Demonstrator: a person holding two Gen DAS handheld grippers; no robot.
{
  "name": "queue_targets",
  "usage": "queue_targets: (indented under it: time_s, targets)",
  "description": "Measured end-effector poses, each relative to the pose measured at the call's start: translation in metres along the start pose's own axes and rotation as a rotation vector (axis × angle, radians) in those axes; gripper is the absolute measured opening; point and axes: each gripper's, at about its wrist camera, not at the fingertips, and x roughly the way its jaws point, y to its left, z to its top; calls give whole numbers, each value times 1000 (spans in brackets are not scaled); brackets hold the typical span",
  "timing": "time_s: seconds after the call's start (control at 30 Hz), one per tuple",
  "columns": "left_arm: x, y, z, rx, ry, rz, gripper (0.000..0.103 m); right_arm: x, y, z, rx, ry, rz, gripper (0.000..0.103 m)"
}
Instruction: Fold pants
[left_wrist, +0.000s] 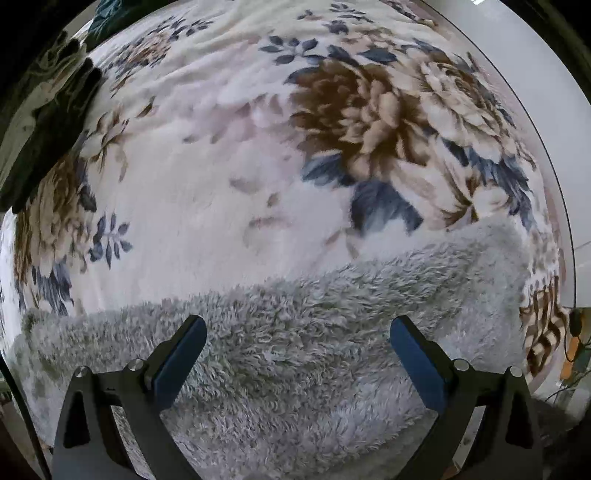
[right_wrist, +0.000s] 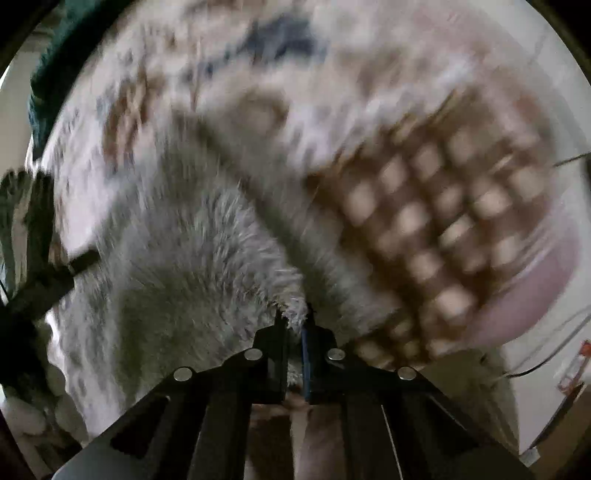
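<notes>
The pants (left_wrist: 295, 332) are grey and fluffy and lie across the near part of a floral blanket (left_wrist: 221, 166). My left gripper (left_wrist: 298, 328) is open and empty, its blue-padded fingers (left_wrist: 184, 358) spread wide just above the grey fleece. In the right wrist view, which is blurred by motion, my right gripper (right_wrist: 295, 321) is shut on an edge of the grey pants (right_wrist: 192, 266), with a tuft of fleece sticking out between the fingertips.
The blanket (right_wrist: 258, 74) covers a bed, with a brown checked border (right_wrist: 436, 229) at its edge. A dark garment (left_wrist: 44, 122) lies at the far left. Pale floor (left_wrist: 554, 110) and cables (left_wrist: 572, 343) lie beyond the right edge.
</notes>
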Motion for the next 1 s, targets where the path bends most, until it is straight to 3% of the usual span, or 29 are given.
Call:
queue_targets:
  time_s: [0.03, 0.1, 0.2, 0.23, 0.37, 0.43, 0.47, 0.5, 0.53, 0.57, 0.6, 0.63, 0.7, 0.8, 0.93, 0.97, 1.0]
  targets:
    - [-1, -1, 2, 6, -4, 0, 102, -11, -4, 1, 11, -43, -7, 6]
    - [-2, -5, 9, 22, -4, -18, 102, -10, -11, 4, 26, -37, 16, 6]
    - [-1, -21, 26, 59, -8, -59, 102, 20, -24, 3, 61, 97, 86, 11]
    - [2, -32, 34, 95, -3, -67, 102, 23, -28, 1, 85, 104, 106, 12]
    - [20, -75, 61, 241, 22, -128, 100, 15, -30, -3, 117, 44, 130, 39]
    - [28, -95, 74, 296, 28, -166, 88, 13, -30, 4, 105, 32, 143, 39]
    - [31, -105, 78, 327, 27, -186, 68, 16, -25, 6, 91, 36, 138, 39]
    - [33, -113, 82, 354, 26, -211, 41, 17, -24, 9, 77, 36, 132, 39]
    - [35, -119, 84, 374, 25, -211, 31, 20, -19, 10, 52, 33, 114, 39]
    - [38, -128, 85, 408, 26, -208, 16, 22, -15, 12, 30, 34, 85, 35]
    - [40, -134, 86, 428, 23, -216, 7, 25, -12, 11, 15, 26, 78, 23]
    - [39, -139, 87, 440, 13, -229, 4, 28, -9, 11, 12, 27, 75, 19]
    - [31, -150, 91, 446, -21, -255, 1, 31, -7, 10, 11, 23, 61, 12]
    - [11, -158, 108, 406, -66, -328, 1, 23, -13, 4, 33, -10, 60, 8]
    - [-4, -163, 130, 390, -50, -469, 6, 13, -23, 2, 77, -10, 98, 7]
    - [-1, -162, 135, 388, 3, -509, 18, 15, -24, 3, 88, 12, 126, 8]
    - [0, -152, 128, 379, 37, -532, 38, 17, -25, 4, 94, 33, 151, 8]
